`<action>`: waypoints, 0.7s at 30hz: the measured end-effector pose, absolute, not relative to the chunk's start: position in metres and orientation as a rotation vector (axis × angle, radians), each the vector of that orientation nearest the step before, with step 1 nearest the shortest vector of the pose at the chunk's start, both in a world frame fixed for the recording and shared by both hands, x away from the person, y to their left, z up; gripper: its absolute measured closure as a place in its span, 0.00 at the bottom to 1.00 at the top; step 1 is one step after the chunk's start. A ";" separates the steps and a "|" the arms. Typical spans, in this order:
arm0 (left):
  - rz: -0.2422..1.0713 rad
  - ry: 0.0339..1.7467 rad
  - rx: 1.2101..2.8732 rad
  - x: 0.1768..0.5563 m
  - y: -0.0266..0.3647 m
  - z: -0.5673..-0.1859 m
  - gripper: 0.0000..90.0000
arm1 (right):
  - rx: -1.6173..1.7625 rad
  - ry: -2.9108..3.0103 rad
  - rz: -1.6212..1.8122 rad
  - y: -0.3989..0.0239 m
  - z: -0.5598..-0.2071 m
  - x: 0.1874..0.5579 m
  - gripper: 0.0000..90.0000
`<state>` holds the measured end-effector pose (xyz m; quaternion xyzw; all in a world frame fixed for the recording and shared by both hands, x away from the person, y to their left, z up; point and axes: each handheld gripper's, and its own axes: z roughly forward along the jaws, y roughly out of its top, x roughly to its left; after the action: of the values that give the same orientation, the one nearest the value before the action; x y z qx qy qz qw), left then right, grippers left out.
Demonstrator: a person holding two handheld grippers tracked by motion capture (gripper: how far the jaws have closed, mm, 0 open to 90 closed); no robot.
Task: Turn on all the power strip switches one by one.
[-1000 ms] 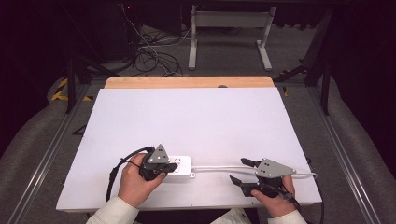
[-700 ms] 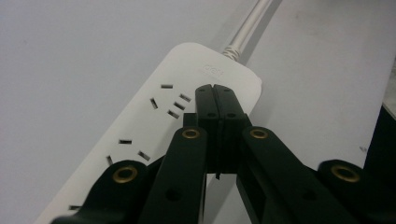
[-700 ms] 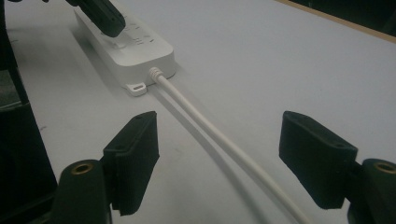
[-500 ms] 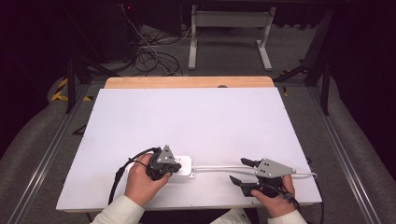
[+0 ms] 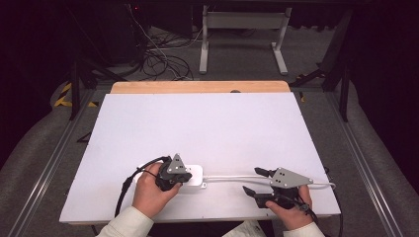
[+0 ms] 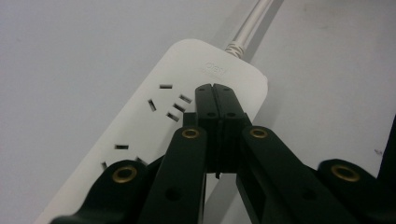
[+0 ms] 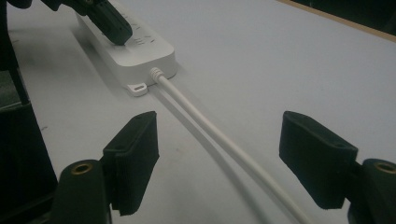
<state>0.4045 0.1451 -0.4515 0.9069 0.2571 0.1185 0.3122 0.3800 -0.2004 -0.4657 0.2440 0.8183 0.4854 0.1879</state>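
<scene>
A white power strip (image 5: 193, 174) lies near the table's front edge, and its white cable (image 5: 227, 178) runs off to the right. My left gripper (image 5: 182, 177) is over the strip. In the left gripper view its jaws are shut together with nothing between them, and the left gripper (image 6: 215, 89) tip rests on the strip (image 6: 154, 112) beside the sockets, close to the cable end (image 6: 247, 28). My right gripper (image 5: 253, 180) stands open farther right. Its pads (image 7: 133, 158) straddle the cable (image 7: 210, 133) without touching it. The strip (image 7: 154, 53) lies ahead of it.
The white board (image 5: 207, 128) covers the table, with a wooden strip (image 5: 197, 87) along its far edge. Beyond it are a dark floor, tangled cables (image 5: 158, 61) and a white frame (image 5: 242, 34). Metal rails (image 5: 356, 148) run along both sides.
My left hand has shifted a little to the right along the power strip, covering more of it. The right hand has kept still.
</scene>
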 end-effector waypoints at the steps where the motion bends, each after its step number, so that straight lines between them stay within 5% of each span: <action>1: 0.311 0.681 2.393 0.405 0.145 -0.452 1.00 | 0.687 2.300 1.368 -0.200 -0.466 0.380 0.32; 21: 0.316 0.692 2.399 0.404 0.144 -0.454 1.00 | 0.679 2.304 1.366 -0.199 -0.465 0.379 0.32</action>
<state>0.4038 0.1439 -0.4538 0.9071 0.2618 0.1193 0.3073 0.3788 -0.1990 -0.4654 0.2414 0.8190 0.4853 0.1880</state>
